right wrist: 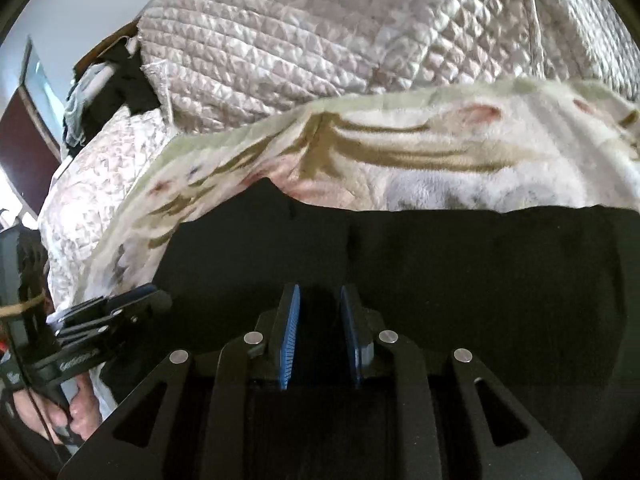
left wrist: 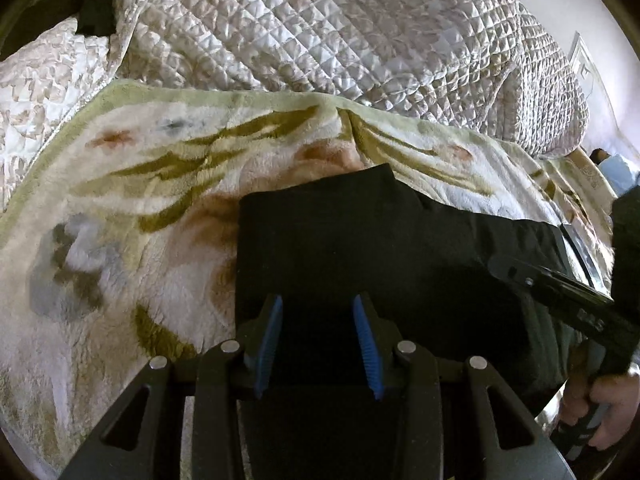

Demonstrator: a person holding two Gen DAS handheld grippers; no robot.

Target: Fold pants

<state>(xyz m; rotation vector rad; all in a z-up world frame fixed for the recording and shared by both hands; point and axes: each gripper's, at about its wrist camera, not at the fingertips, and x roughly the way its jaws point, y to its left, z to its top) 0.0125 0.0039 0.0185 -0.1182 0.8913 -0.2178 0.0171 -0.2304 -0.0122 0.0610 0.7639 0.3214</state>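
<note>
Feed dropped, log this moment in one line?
pants: black, partly folded on floral blanket | left gripper: open above pants | right gripper: open above pants

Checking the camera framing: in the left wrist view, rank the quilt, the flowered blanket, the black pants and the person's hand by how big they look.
1. quilt and blanket, too alike to rank
2. pants
3. hand, cut off by the edge

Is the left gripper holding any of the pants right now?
No, the left gripper stands open above the black pants, with nothing pinched between its blue pads.
</note>
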